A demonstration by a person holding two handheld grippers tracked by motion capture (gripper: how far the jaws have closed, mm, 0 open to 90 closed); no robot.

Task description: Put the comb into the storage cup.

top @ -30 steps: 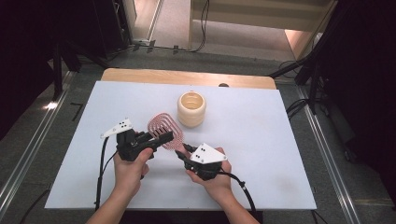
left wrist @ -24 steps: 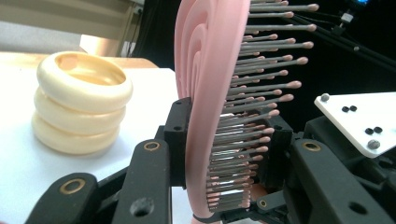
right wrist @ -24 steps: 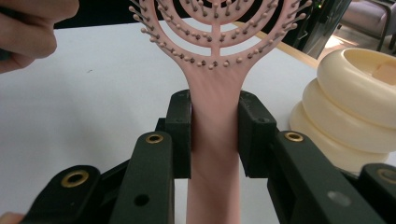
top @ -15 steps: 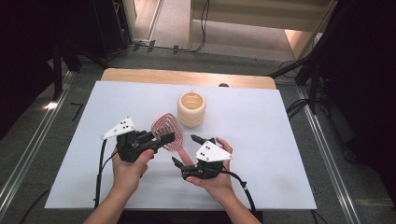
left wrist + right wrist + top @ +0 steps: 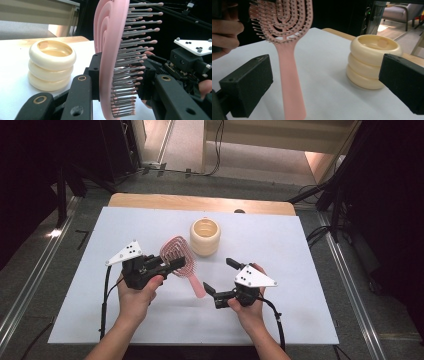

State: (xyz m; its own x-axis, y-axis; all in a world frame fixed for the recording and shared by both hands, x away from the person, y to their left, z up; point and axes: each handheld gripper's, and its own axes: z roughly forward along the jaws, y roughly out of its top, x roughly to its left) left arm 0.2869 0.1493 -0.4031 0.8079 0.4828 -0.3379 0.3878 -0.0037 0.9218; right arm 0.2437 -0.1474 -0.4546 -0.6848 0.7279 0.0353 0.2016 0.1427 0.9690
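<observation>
Pink hairbrush (image 5: pixel 177 256) clamped by its head in left hand-held gripper (image 5: pixel 170 265).
Handle left free near wide-open, empty right hand-held gripper (image 5: pixel 220 277), probably for regrasp; cream holder (image 5: pixel 205 236) behind on tabletop (image 5: pixel 300 250).

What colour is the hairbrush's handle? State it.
Pink, the same as the head of the hairbrush. It shows best in the right gripper view.

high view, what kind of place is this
Probably a lab or studio recording station: a white table ringed by dark stands and floor cables, with just a pink hairbrush and cream holder.
</observation>
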